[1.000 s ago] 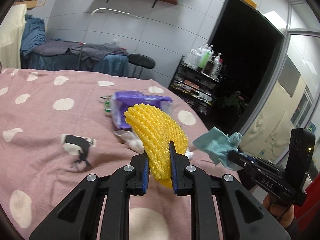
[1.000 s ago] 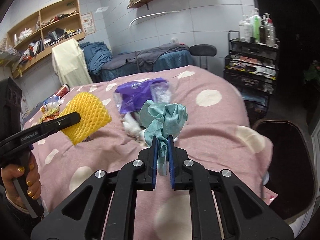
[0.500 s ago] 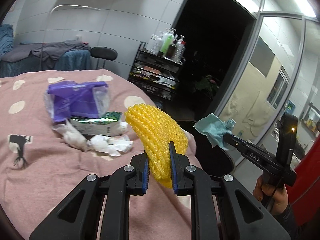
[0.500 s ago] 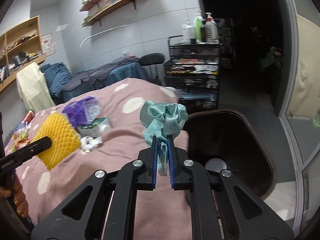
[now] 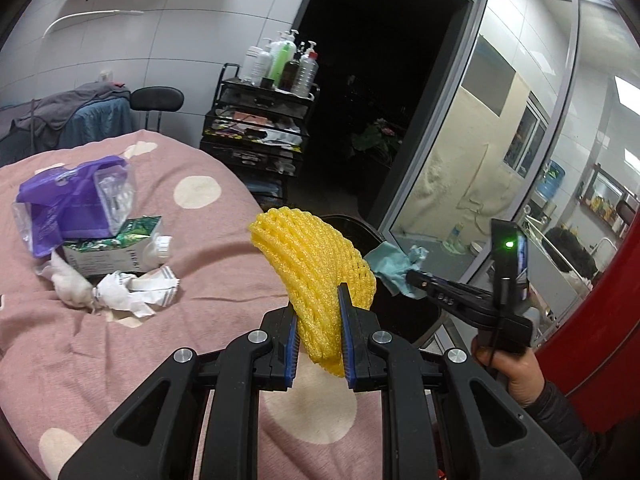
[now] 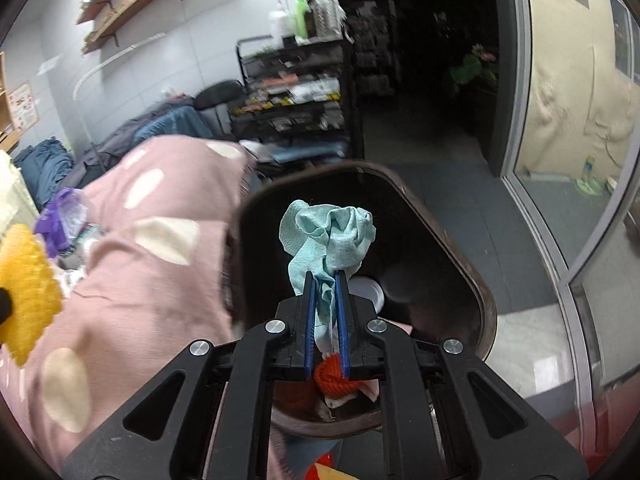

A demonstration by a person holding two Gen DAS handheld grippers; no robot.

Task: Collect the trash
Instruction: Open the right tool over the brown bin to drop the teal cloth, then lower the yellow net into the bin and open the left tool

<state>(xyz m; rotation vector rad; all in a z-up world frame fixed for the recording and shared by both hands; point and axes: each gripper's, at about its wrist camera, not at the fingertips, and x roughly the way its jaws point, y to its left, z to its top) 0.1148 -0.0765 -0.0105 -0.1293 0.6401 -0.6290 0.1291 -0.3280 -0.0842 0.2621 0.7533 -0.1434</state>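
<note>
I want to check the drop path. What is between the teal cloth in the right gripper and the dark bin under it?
Nothing. In the right wrist view the teal cloth, pinched by the right gripper, hangs over the dark bin with only air between.

Yellow foam net [image 5: 316, 268] stuck up curved out of the left tongs [image 5: 319, 344], crumpled teal wipe [image 6: 328, 240] was pinched in the right tongs [image 6: 326, 320] above the dark bin [image 6: 460, 264].

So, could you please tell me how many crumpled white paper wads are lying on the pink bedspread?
2, side by side in front of the green carton: one left, one right. More may hide under the purple bag.
</note>
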